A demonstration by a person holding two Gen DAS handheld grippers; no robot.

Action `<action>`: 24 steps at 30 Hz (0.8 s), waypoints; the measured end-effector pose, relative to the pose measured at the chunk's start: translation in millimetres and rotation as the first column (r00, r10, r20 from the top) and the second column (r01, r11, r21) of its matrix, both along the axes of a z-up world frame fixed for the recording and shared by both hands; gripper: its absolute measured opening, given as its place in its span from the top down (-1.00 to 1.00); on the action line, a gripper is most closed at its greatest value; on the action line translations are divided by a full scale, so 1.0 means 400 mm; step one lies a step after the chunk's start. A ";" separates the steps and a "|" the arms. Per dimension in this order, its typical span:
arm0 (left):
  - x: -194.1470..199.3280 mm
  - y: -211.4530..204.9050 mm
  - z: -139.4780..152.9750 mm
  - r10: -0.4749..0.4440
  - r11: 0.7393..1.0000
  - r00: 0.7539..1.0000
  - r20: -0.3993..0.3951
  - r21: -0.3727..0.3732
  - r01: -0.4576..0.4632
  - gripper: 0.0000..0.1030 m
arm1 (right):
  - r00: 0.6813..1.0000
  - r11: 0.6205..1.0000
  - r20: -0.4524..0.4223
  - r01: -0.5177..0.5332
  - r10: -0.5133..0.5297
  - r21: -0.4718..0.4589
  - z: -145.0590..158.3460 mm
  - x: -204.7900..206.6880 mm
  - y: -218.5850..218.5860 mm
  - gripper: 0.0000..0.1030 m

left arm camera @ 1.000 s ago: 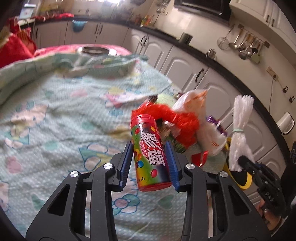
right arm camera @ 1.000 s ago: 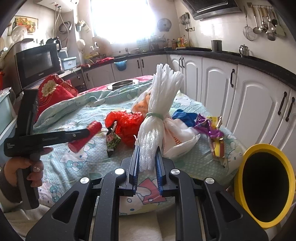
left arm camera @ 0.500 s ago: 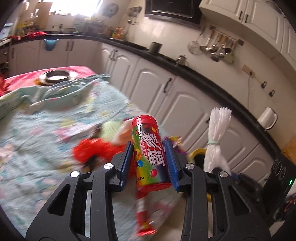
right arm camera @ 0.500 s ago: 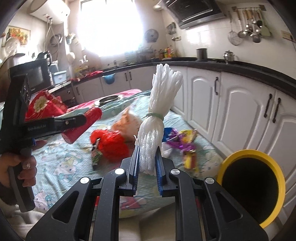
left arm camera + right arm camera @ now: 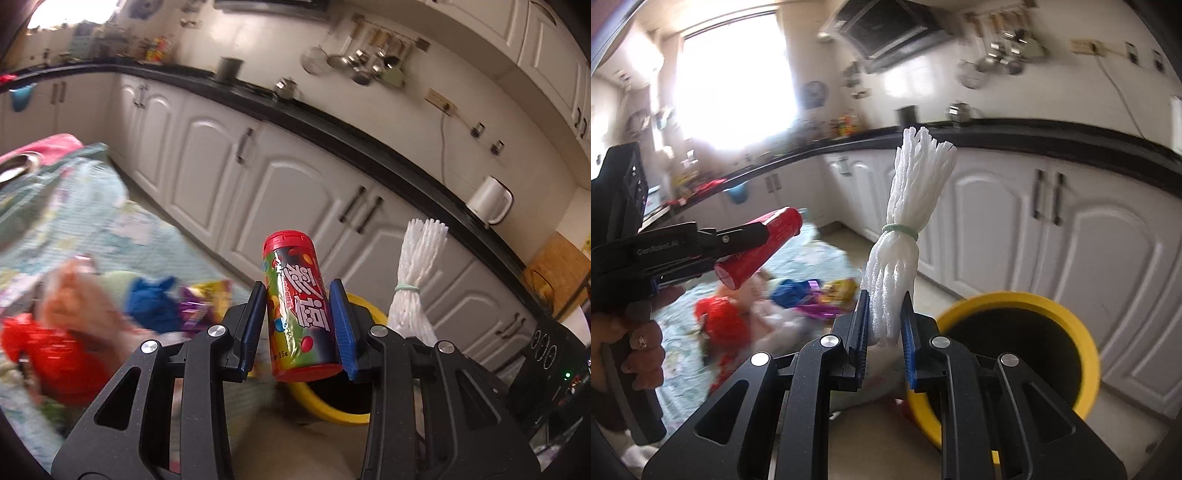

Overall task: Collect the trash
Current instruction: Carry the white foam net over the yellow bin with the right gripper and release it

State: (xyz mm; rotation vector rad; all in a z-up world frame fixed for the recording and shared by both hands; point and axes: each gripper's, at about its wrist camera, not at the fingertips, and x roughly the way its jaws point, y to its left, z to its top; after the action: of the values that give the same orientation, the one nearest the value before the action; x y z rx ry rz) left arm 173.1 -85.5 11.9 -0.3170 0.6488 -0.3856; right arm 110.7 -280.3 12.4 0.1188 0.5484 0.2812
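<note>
My left gripper (image 5: 297,325) is shut on a red-capped candy tube (image 5: 300,306) with a colourful label, held upright. The same tube (image 5: 759,251) shows in the right wrist view, clamped in the left gripper (image 5: 738,245) at the left. My right gripper (image 5: 884,325) is shut on a white foam net bundle (image 5: 905,236) tied with a green band; that bundle (image 5: 415,288) also rises to the right of the tube. A yellow-rimmed bin (image 5: 1019,354) with a dark inside stands on the floor just right of the right gripper, and its rim (image 5: 325,406) peeks out behind the left gripper's jaws.
More trash lies on the patterned cloth (image 5: 55,229): a red plastic bag (image 5: 720,321), a blue wrapper (image 5: 790,291), purple and yellow wrappers (image 5: 831,295). White cabinets (image 5: 1052,251) under a black counter run behind the bin. A person's hand (image 5: 635,354) grips the left handle.
Both grippers have swung right, away from the cloth and toward the bin, each keeping its load. The bin has grown larger and nearer in the right wrist view; the trash pile slid left.
</note>
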 end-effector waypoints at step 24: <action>0.135 -0.307 -0.155 -0.196 0.976 0.969 -0.153 0.068 0.208 0.45 | 0.950 0.981 -0.249 0.193 -0.189 -0.006 -0.185 0.029 -0.215 0.69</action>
State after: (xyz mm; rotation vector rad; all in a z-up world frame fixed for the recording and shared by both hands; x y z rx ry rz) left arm 227.2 -208.3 -50.1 -0.2002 0.8419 -0.5320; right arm 122.5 -366.4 -61.5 0.2261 0.7778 0.0819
